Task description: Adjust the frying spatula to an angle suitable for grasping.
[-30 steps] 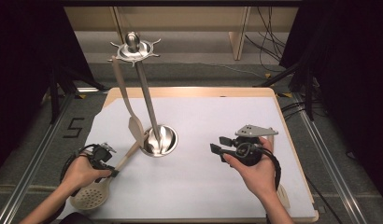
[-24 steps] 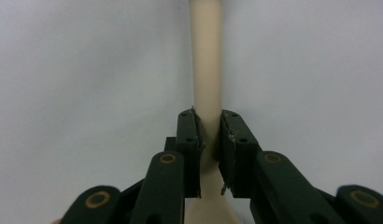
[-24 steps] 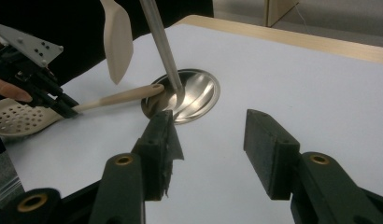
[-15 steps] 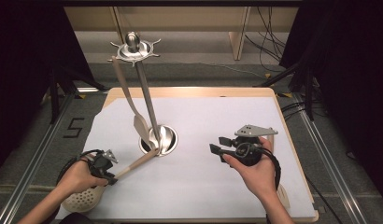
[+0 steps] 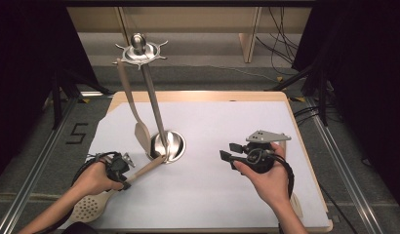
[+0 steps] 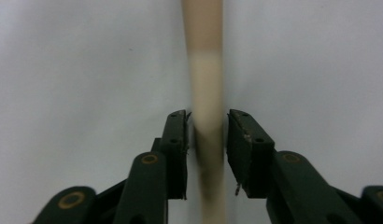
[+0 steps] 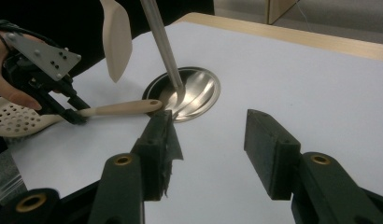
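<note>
A slotted spoon (image 5: 88, 209) with a pale wooden handle (image 6: 206, 70) lies on the white sheet, and its handle tip touches the metal base (image 5: 170, 144) of a utensil stand. My left gripper (image 5: 126, 173) straddles the handle near the spoon's head. Its jaws have just been opening: in the left gripper view (image 6: 207, 135) the handle lies between the pads with thin gaps on both sides. A wooden spatula (image 5: 132, 107) hangs from the stand's top ring (image 5: 139, 51). My right gripper (image 5: 229, 151) hovers open and empty right of the base, pointing at it (image 7: 213, 135).
The stand's pole (image 5: 151, 102) leans up from the base. The white sheet (image 5: 227, 122) covers a wooden table with its edge at the far side (image 5: 198, 95). In the right gripper view the left gripper (image 7: 77, 112) and the spoon (image 7: 14, 119) sit at left.
The spoon's handle has swung down from pointing at the stand's base to lying flat with its tip against it. My left hand has shifted slightly, and its jaws stand wider. The right hand has kept still.
</note>
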The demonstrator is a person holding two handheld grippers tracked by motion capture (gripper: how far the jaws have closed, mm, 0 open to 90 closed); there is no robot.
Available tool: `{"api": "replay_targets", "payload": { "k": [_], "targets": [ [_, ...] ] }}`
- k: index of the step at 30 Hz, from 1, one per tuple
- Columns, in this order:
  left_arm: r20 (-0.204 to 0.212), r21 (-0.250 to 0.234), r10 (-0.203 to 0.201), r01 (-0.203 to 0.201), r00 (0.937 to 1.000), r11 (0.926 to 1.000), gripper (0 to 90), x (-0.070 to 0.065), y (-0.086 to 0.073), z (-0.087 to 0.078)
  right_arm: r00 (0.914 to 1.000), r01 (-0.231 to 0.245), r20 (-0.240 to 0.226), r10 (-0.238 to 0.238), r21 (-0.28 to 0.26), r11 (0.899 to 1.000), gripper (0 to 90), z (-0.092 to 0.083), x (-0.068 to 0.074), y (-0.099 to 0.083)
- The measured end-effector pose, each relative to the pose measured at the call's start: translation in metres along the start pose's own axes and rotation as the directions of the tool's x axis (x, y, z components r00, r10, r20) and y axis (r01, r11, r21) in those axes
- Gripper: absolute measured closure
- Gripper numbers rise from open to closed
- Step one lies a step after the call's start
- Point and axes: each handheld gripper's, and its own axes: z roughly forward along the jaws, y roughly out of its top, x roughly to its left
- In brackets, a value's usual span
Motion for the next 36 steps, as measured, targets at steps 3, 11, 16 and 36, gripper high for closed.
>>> {"api": "replay_targets", "payload": {
  "k": [3, 11, 16, 36],
  "targets": [
    [0.001, 0.004, -0.011, 0.011, 0.9999, 0.9999, 72.6, 0.001, 0.001, 0.0, 0.9998, -0.017, -0.009, 0.017, 0.007, 1.0, 53.0, 0.0, 0.0, -0.001],
    [-0.002, 0.001, -0.001, 0.001, 1.0, 1.0, 77.1, -0.006, 0.0, -0.001, 0.9999, -0.014, -0.004, 0.014, 0.017, 1.0, 53.0, 0.0, 0.0, -0.001],
    [0.011, -0.033, 0.033, -0.033, 0.9994, 0.9989, 77.1, -0.014, 0.002, -0.007, 0.9998, 0.013, 0.012, -0.013, 0.004, 1.0, 53.0, 0.0, -0.001, -0.001],
    [0.015, -0.417, 0.021, -0.013, 0.9997, 0.9088, 77.4, -0.053, 0.03, -0.043, 0.9996, -0.028, 0.01, 0.028, -0.02, 0.999, 53.1, -0.001, 0.001, -0.001]
  ]
}}
